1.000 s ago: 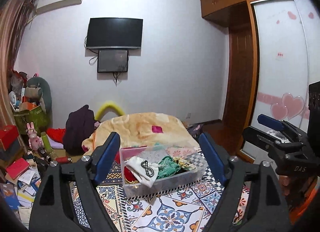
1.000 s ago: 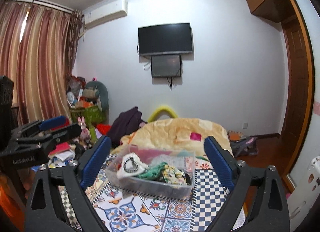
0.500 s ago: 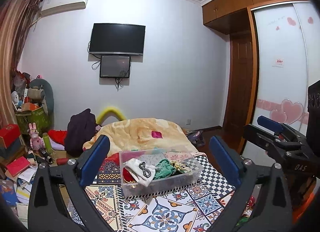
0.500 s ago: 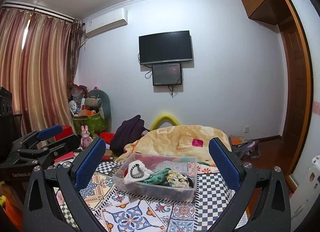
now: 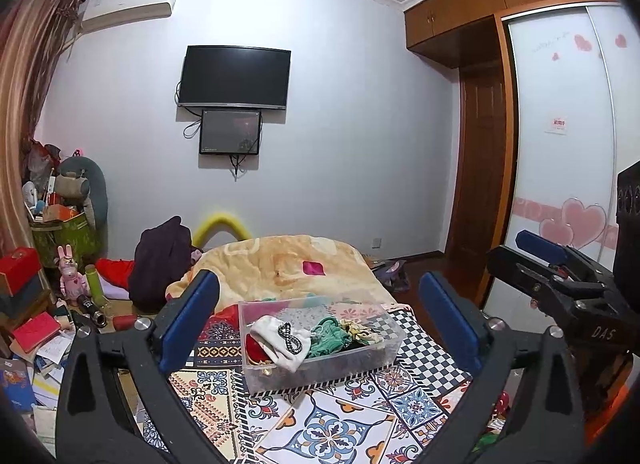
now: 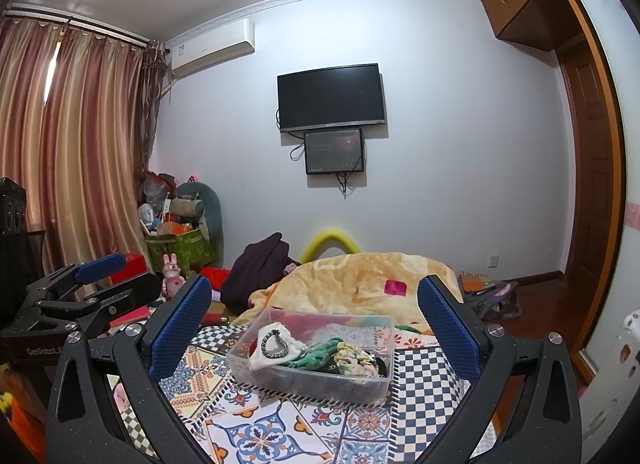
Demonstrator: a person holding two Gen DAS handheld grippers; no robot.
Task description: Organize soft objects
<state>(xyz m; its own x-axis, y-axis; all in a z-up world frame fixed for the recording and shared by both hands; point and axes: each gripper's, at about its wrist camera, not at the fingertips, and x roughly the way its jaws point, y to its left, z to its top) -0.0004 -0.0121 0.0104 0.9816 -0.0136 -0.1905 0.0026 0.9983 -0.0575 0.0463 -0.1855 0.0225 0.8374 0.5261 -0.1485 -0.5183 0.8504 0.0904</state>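
Both tongs spread wide, nothing pinched: left gripper [image 5: 320,316] & right gripper [image 6: 314,314] hover w/ the clear rectangular plastic box [image 5: 320,362] framed between them. Box sits mid patterned tile-print bed cover [image 5: 332,428], white, green & floral soft fabric pieces [image 6: 316,352] inside, prob. gathered for sorting.

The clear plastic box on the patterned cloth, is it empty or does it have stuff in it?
Not empty. The clear box has no lid on and holds a white cloth, a green fabric piece and other small soft items.
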